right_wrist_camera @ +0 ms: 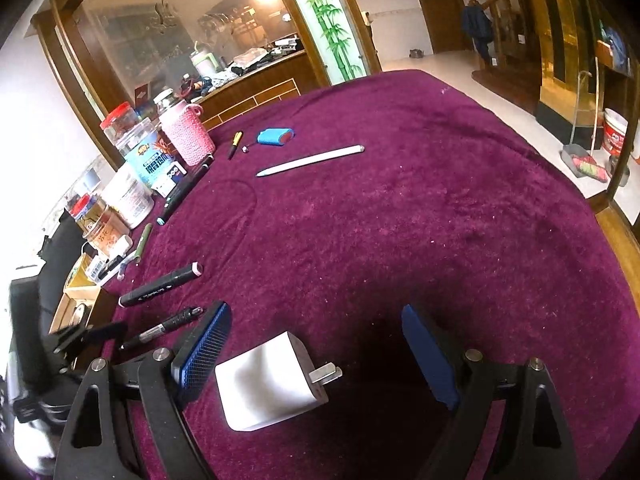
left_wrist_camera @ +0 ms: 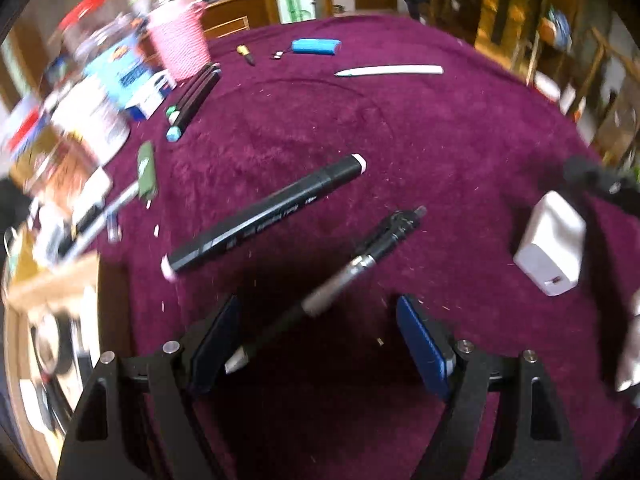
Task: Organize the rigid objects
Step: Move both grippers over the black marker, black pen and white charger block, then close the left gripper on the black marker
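Note:
My left gripper [left_wrist_camera: 316, 344] is open over the purple tablecloth [left_wrist_camera: 420, 152], its pads on either side of a black-and-silver pen [left_wrist_camera: 340, 280] without touching it. A black marker with pale caps [left_wrist_camera: 264, 216] lies just beyond. My right gripper [right_wrist_camera: 316, 356] is open around a white plug charger [right_wrist_camera: 268, 380], which lies near the left pad [right_wrist_camera: 204, 352], prongs pointing right. The charger also shows in the left wrist view [left_wrist_camera: 550, 244]. The pen [right_wrist_camera: 164, 326] and marker [right_wrist_camera: 160, 286] show at the left of the right wrist view.
Farther back lie a white stylus [right_wrist_camera: 310, 160], a blue case [right_wrist_camera: 276, 136], a small yellow-black pen [right_wrist_camera: 235, 145], black markers [left_wrist_camera: 194, 102] and a green pen [left_wrist_camera: 145, 170]. Jars, boxes and a pink knitted cup [right_wrist_camera: 186, 134] crowd the left edge. A wooden box [right_wrist_camera: 74, 300] sits below them.

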`<state>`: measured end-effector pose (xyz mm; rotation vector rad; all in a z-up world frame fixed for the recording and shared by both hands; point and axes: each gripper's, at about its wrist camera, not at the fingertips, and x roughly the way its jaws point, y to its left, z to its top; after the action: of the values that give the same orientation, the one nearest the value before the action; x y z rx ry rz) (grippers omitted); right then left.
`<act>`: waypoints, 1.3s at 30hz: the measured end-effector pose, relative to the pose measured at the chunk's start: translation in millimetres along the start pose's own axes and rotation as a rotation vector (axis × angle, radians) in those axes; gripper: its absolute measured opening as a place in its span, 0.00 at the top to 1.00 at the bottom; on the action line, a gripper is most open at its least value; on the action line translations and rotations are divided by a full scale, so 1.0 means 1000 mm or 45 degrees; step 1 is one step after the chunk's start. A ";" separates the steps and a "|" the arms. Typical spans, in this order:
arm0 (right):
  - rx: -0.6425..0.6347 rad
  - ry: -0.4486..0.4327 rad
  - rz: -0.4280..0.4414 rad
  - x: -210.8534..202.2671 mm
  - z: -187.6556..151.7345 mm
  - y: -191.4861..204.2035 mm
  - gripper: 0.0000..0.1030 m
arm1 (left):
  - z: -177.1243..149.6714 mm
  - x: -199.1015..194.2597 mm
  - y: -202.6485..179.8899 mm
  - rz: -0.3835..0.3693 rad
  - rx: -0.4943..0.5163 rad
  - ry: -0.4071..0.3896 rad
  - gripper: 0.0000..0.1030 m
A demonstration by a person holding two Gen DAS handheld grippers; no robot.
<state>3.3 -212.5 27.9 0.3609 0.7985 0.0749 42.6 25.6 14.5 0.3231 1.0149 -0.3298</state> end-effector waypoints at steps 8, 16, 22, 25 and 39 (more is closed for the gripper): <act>0.073 0.044 0.008 0.006 0.000 -0.009 0.13 | -0.009 -0.020 -0.005 -0.064 0.024 -0.034 0.79; 0.097 0.061 0.012 0.009 -0.002 -0.012 0.13 | -0.007 -0.010 -0.025 -0.060 0.114 -0.050 0.39; 0.103 0.074 0.005 0.011 -0.002 -0.015 0.13 | -0.001 -0.010 -0.021 -0.071 0.130 -0.043 0.71; 0.107 0.081 0.002 0.013 -0.003 -0.015 0.13 | -0.003 -0.021 -0.012 -0.103 0.101 -0.031 0.96; 0.118 0.081 0.000 0.013 -0.003 -0.018 0.13 | -0.004 -0.042 -0.017 -0.078 0.280 -0.122 0.58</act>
<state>8.9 -225.4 11.1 0.4479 0.8663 0.0500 11.6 17.0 47.2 0.4711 0.8967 -0.5099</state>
